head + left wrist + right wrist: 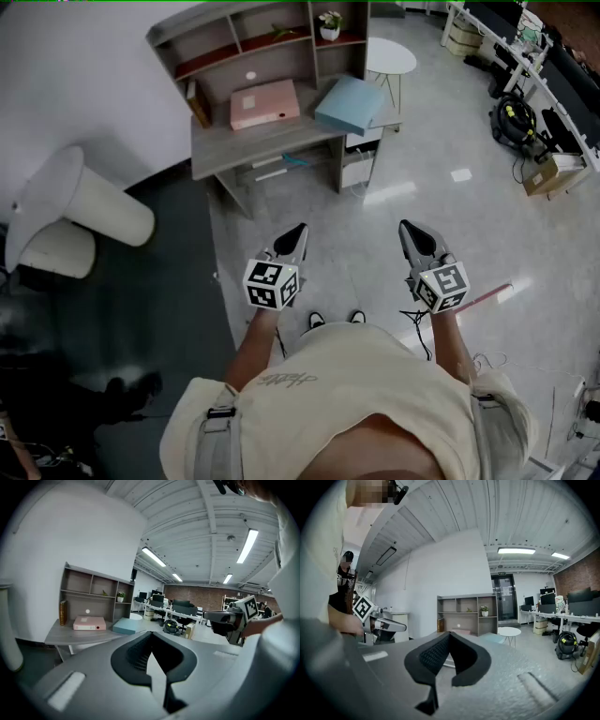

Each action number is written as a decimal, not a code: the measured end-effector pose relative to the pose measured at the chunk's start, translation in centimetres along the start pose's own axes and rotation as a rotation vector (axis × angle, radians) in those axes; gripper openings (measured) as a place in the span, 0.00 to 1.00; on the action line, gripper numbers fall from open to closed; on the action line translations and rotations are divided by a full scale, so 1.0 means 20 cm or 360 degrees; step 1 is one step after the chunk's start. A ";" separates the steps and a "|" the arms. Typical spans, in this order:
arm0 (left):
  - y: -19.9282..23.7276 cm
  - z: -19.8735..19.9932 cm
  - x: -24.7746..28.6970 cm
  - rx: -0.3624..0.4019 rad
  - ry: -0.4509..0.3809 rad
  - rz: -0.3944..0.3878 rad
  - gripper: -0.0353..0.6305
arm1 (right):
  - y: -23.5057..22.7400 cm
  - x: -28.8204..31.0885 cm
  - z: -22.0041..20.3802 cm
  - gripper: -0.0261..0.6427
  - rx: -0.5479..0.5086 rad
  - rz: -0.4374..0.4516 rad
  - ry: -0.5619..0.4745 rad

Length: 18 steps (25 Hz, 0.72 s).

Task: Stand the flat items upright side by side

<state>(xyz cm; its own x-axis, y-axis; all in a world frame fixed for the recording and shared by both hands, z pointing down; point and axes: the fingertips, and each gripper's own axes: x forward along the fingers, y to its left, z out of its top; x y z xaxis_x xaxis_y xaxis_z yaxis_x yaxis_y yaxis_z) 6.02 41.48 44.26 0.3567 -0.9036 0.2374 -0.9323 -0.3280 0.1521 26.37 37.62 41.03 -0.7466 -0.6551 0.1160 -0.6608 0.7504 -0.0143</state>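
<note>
Pink box file and blue box file: both lying flat on the grey desk, under its shelf unit, near each other with a small gap between. Pink one about the middle of the desk, long axis running along the desk's back, long spine side facing the desk's front edge. Blue one at the desk's right end, turned askew, long axis diagonal to the front edge, one corner seeming to reach past the desk's right side. Brown book standing upright at the desk's left end, just beside the pink one, probably useful as a support to lean against. Left gripper and right gripper both fully closed on nothing, well apart from the desk, pointing toward it. Relative to the desk, left gripper more in line with the pink file, right gripper more on the side of the blue one. By judgement, only the approach step; nothing stood upright yet. Opening of the jaws needed before any grasp.
</note>
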 end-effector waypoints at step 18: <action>0.24 0.06 -0.11 -0.0089 -0.0088 0.0211 0.07 | 0.06 0.18 -0.02 0.04 0.0042 -0.0001 -0.0005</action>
<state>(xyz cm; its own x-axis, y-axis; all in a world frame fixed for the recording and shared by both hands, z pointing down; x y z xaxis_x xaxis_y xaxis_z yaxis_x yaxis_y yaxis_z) 0.62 41.54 43.28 0.2255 -0.9523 0.2058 -0.9657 -0.1906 0.1763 23.00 36.18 41.74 -0.7462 -0.6560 0.1130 -0.6632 0.7473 -0.0407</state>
